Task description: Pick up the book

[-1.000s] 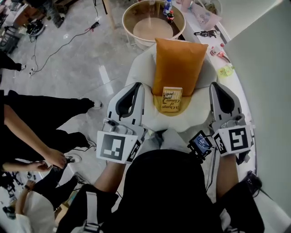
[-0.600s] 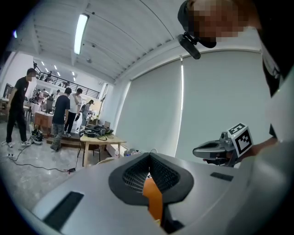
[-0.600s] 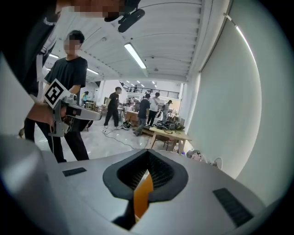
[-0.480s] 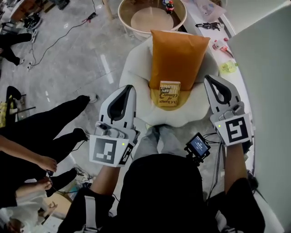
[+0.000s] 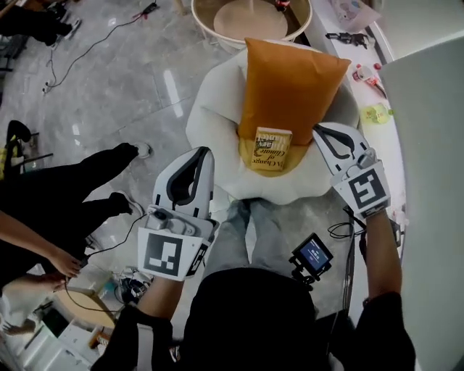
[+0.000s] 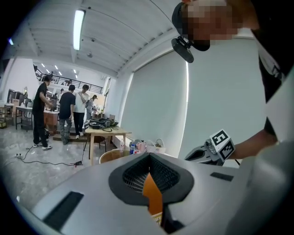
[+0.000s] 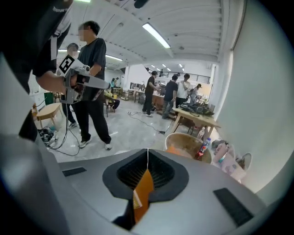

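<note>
A small yellow book [image 5: 272, 150] stands leaning against an orange cushion [image 5: 291, 83] on a white round seat [image 5: 214, 119]. My left gripper [image 5: 205, 151] is shut and empty, left of the book, its tip over the seat's front-left edge. My right gripper [image 5: 317, 130] is shut and empty too, its tip close to the cushion's lower right corner, just right of the book. In the left gripper view the jaws [image 6: 148, 156] meet, with the cushion [image 6: 153, 196] showing through the gap below them. The right gripper view shows its shut jaws [image 7: 147, 152] and the cushion [image 7: 143, 192] behind.
A round wooden tub [image 5: 250, 13] stands beyond the seat. A white counter [image 5: 377, 87] with small items runs along the right. A person's dark legs [image 5: 69, 192] and floor cables lie to the left. A small screen [image 5: 312, 255] hangs near my knees. Several people stand far off.
Both grippers have sunk and moved forward toward the seat. The right one has swung inward to the cushion's right corner. Both stay shut.
</note>
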Motion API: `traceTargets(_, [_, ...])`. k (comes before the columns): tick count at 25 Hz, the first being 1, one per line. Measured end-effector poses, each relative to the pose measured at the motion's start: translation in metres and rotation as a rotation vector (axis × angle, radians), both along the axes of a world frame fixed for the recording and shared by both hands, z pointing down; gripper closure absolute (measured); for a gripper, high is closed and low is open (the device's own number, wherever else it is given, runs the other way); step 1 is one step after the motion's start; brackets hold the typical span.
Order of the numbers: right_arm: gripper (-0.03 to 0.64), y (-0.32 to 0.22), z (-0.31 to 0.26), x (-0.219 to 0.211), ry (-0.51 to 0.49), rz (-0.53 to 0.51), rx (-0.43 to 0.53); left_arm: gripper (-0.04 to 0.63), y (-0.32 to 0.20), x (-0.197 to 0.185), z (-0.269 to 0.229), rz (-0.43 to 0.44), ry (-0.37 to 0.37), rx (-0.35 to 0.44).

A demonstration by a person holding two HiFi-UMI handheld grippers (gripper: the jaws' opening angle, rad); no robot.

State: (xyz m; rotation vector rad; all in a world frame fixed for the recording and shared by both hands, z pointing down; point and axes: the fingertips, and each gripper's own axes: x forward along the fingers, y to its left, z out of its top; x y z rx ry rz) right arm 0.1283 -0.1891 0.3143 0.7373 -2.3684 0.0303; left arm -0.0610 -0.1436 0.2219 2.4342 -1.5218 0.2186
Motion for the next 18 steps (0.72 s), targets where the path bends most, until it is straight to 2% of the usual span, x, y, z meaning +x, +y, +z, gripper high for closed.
traceTargets(4, [0.551,0.004,0.062,0.011,0.088,-0.045,-0.120,0.584,0.000,0.002,0.030,-0.027,-0.002,-0.030])
traceTargets(9, [0.540,0.010,0.122,-0.006,0.124,-0.138,-0.153,0.584,0.009,-0.014,0.063,-0.079,-0.031,-0.074])
traceTargets(12, [0.522,0.017,0.152,-0.001,0.141,-0.172,-0.201,0.584,0.019,-0.014,0.084,-0.116,-0.006,-0.088])
traceTargets(15, [0.512,0.018,0.180,0.002,0.141,-0.191,-0.250,0.584,0.011,-0.007,0.093,-0.103,-0.059,-0.101])
traceTargets(18, [0.506,0.015,0.199,0.006,0.161,-0.188,-0.259,0.584,0.010,-0.006,0.105,-0.106,-0.046,-0.107])
